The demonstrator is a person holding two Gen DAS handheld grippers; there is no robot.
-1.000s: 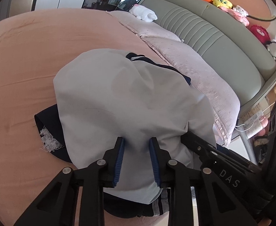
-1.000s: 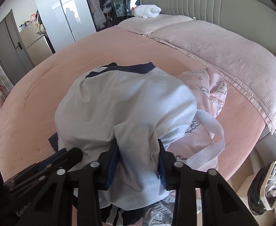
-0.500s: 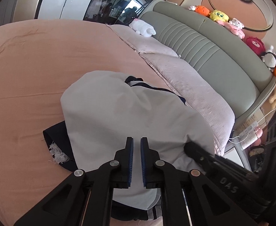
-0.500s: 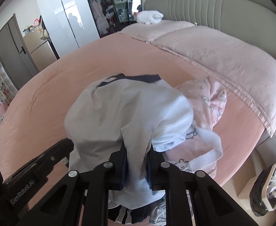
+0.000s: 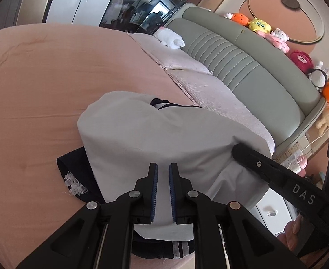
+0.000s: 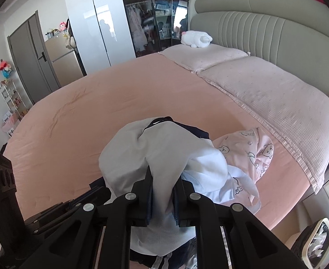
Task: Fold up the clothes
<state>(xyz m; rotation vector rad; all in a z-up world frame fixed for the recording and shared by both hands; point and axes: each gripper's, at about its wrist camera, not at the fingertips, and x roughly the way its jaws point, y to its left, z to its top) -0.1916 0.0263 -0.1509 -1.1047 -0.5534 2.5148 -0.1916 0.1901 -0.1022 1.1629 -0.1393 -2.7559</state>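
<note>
The white garment (image 5: 155,134) lies bunched near the front edge of the bed (image 5: 34,85), draped over a dark navy piece (image 5: 74,168) with a frayed white patch. Both pairs of tongs have hold of it along its near hem. The left tongs (image 5: 162,174) have their blue-padded fingers drawn nearly together, a narrow slot of white cloth showing between them. The right tongs (image 6: 163,179) are pinched on a gathered fold of the same garment (image 6: 164,148), which runs down between the fingers. In the left wrist view the right tongs' arm reaches in from the right edge and bears the white letters "DAS" (image 5: 303,194). No other writing can be read.

Just beside the white garment, toward the bed's right edge, lies a pink printed garment (image 6: 249,148) with cartoon bears. Pale pillows (image 6: 265,94) line the grey padded headboard (image 6: 265,29), with plush toys (image 5: 258,24) on its top.
</note>
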